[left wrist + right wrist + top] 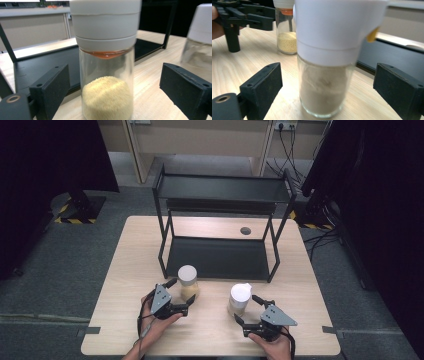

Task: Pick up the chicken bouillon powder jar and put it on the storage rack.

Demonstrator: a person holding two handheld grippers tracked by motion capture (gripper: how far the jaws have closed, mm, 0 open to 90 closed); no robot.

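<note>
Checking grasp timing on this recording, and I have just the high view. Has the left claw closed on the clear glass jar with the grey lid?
Observer: No. In the left claw view the clear glass jar with the grey lid stands between open jaws of the left claw, a gap on each side.
Operator: What is in it?
Observer: Pale yellow granules, filling the lower part.
Operator: And the right claw?
Observer: The right claw is open too, jaws clear of the white-capped glass jar.
Operator: Anything on that cap?
Observer: A small yellow tab at its side.
</note>
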